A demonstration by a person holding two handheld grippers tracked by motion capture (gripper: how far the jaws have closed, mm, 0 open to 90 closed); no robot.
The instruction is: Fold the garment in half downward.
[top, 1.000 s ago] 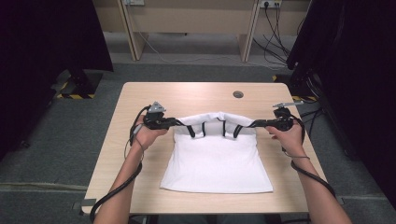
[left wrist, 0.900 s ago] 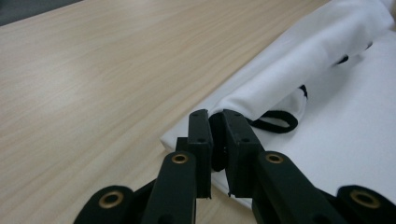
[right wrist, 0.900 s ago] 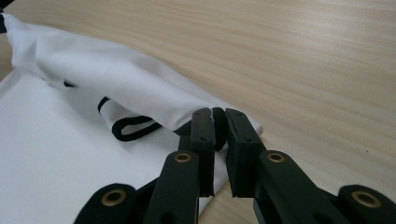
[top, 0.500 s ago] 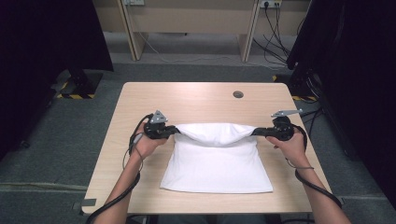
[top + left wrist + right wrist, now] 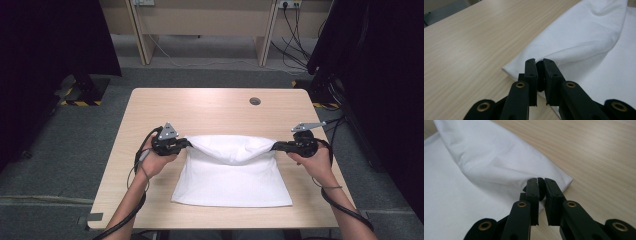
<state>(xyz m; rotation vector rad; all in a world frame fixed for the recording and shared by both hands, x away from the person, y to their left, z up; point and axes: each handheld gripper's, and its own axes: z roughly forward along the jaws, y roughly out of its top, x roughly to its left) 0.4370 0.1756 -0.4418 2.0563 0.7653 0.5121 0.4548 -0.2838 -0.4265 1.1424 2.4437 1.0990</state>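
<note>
The white rectangular cotton cloth (image 5: pixel 232 175) lies flat on the near half of the pale wooden desk (image 5: pixel 215 107), its far edge lifted. The left gripper (image 5: pixel 184 144) and right gripper (image 5: pixel 276 146) each have jaws clamped on a far corner. To fold cleanly, I judge both hands should travel level and together, keeping the edge taut between them.

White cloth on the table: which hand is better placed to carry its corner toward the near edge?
Neither clearly. The left tool and right tool each pinch a far corner of the white cloth, level with each other, so both probably move together.
</note>
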